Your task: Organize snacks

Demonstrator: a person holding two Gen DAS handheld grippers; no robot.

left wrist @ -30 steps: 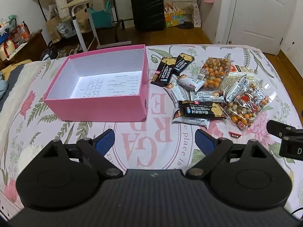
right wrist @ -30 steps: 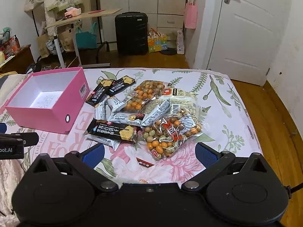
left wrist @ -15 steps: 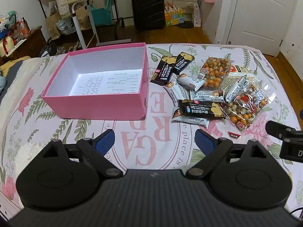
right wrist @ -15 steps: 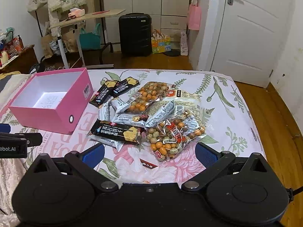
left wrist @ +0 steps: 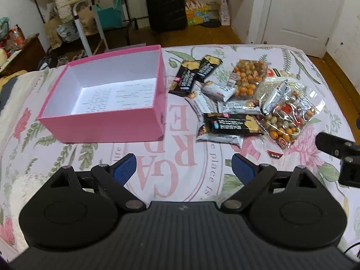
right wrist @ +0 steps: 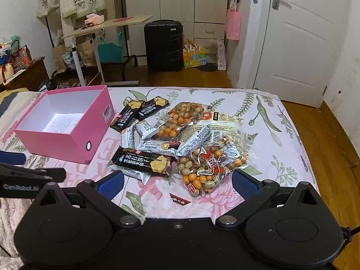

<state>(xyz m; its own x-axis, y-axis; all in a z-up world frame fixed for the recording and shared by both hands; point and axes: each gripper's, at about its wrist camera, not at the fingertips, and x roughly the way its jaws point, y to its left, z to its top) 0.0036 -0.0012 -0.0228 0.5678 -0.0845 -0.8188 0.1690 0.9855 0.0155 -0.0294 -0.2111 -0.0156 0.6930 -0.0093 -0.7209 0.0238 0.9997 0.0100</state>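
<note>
Change: almost nothing has shifted over the last second; your view from the left has only crept a little nearer the box; nothing on the bed has moved
Left hand-held gripper: released, blue pads spread wide, nothing between them; it hovers above the floral bedspread, short of the box
Right hand-held gripper: also spread wide and empty, just short of the pile
Snacks: the heap of black, silver and clear plastic snack packets lies on the bed, just right of the box
Box: the open pink cardboard box holds no snacks
Meaning: sorting has not begun; your first pick is still ahead
</note>
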